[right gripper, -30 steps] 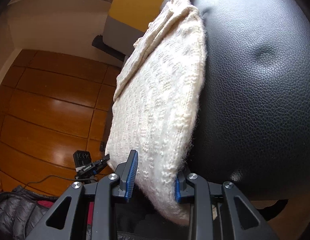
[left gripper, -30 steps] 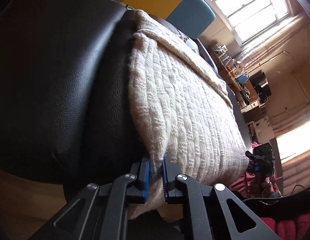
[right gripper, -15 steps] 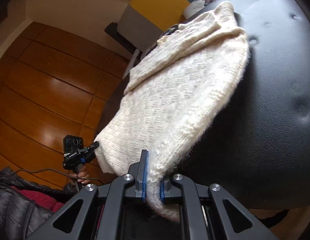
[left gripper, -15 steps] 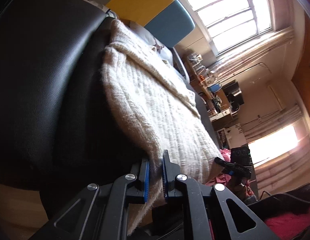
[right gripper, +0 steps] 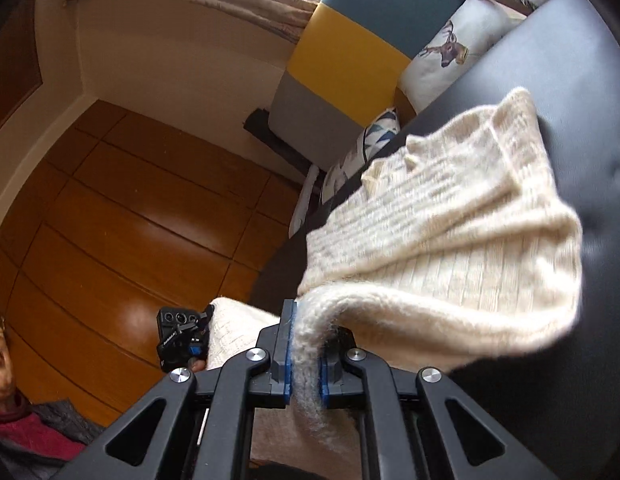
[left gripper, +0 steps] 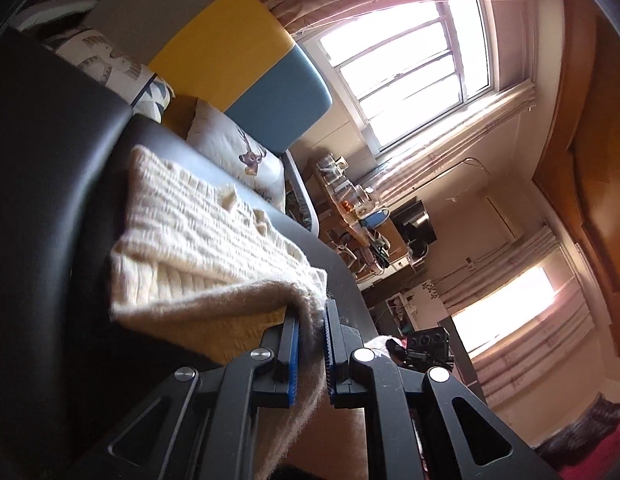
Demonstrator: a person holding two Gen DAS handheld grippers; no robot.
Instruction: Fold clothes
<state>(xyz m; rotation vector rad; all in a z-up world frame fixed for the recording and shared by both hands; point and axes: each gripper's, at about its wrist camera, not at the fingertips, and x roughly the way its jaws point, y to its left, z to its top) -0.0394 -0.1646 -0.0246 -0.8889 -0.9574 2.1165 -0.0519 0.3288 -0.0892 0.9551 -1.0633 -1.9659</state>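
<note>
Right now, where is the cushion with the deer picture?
The deer cushion leans at the far end of the black sofa, beyond the cream sweater and against the blue and yellow backrest; the right wrist view shows it at upper right.

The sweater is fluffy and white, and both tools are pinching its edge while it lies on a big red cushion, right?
Not quite. The cushion under the sweater is black, not red; the right wrist view shows it. The rest holds: the left tool and the right tool each pinch the sweater's edge.
</note>
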